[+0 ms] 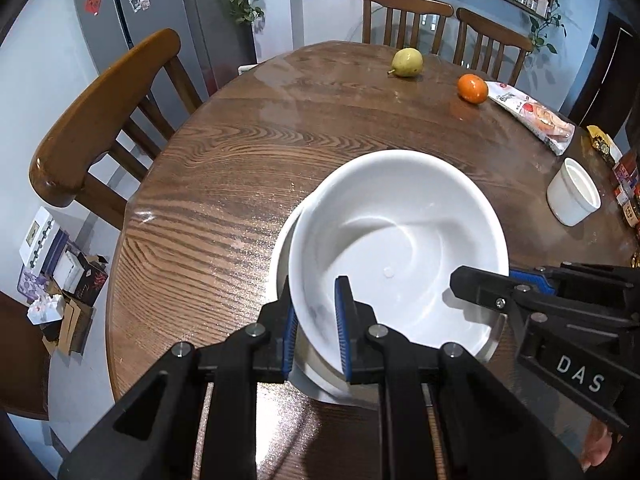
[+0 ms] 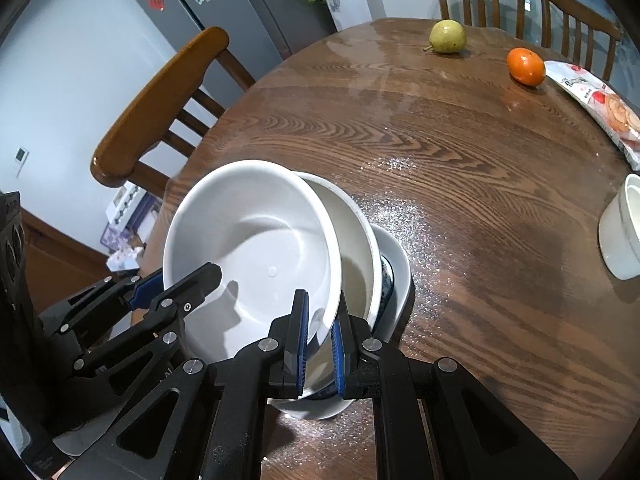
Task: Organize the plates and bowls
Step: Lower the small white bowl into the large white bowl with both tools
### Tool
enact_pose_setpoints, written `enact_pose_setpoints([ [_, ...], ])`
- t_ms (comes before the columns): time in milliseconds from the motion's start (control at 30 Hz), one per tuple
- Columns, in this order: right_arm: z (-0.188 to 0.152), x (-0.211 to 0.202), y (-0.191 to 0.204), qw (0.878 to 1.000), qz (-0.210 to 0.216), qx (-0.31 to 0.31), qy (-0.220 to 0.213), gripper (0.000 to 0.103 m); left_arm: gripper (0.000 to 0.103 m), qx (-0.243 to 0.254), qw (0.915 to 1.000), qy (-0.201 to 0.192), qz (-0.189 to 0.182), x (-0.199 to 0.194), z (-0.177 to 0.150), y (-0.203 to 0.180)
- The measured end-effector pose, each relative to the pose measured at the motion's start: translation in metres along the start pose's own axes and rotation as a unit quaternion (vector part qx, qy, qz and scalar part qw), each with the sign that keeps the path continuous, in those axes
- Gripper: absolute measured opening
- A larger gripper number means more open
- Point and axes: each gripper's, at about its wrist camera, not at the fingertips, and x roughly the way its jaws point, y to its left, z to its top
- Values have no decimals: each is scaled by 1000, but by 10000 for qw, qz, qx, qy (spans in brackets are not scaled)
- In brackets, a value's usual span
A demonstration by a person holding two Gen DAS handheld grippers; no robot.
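A large white bowl (image 1: 400, 232) (image 2: 256, 240) hangs tilted over a stack near the table's front edge. My left gripper (image 1: 316, 292) (image 2: 188, 274) is shut on the bowl's left rim. My right gripper (image 2: 323, 300) (image 1: 486, 276) is shut on the opposite rim. Under the held bowl sits a second white bowl (image 2: 356, 240) (image 1: 280, 248). Below that a blue-patterned bowl (image 2: 387, 280) shows a sliver, all resting on a white plate (image 2: 400, 272). The stack's lower parts are mostly hidden in the left wrist view.
On the round wooden table (image 1: 224, 184) lie a pear (image 1: 407, 62), an orange (image 1: 473, 88) and a snack packet (image 1: 532, 116) at the far side. A small white cup (image 1: 574, 198) stands at the right. Wooden chairs (image 1: 100, 120) ring the table.
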Motion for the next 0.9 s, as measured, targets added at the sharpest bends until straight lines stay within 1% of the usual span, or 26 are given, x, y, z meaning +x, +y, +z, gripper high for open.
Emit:
enact_pose_setpoints([
  [367,3,2,7,9987,-412,-301,41,12,15,161,9998,79,96,5,1,-5],
  [900,3,1,9,9980,-530,-338,-30,12,15,222,9996,74,139,8,3,-7],
])
